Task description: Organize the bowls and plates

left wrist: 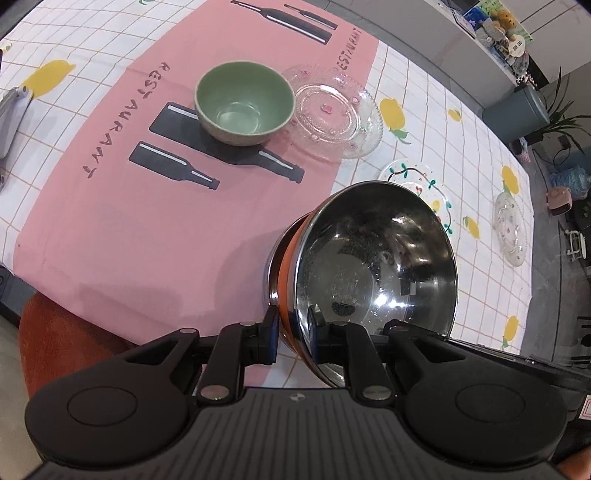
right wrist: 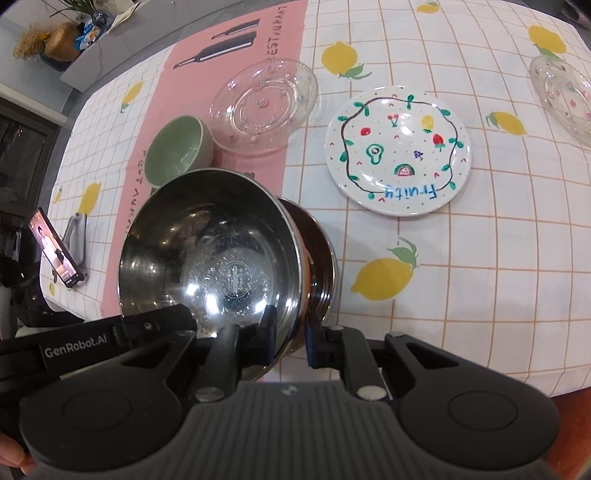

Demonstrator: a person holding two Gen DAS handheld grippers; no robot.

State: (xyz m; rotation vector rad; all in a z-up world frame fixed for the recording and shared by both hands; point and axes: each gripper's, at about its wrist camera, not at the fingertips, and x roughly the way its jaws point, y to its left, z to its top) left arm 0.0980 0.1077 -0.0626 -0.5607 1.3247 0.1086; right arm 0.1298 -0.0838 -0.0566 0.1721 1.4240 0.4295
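Home dining area: table under lemon-print tablecloth [right wrist: 461, 258], restaurant-motif pink runner [left wrist: 110, 206], potted plant [left wrist: 557, 107], cluttered sideboard [left wrist: 495, 33] nearby.

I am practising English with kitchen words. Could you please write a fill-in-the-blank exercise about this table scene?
1. Both tools, the left tool and the right tool, grip the rim of the ____ bowl.
2. The bowl resting on the pink cloth is ____ in colour.
3. The word painted in blue on the white plate is ____.
4. The green bowl sits beside a clear ____ plate.

Missing words: steel; green; Fruity; glass
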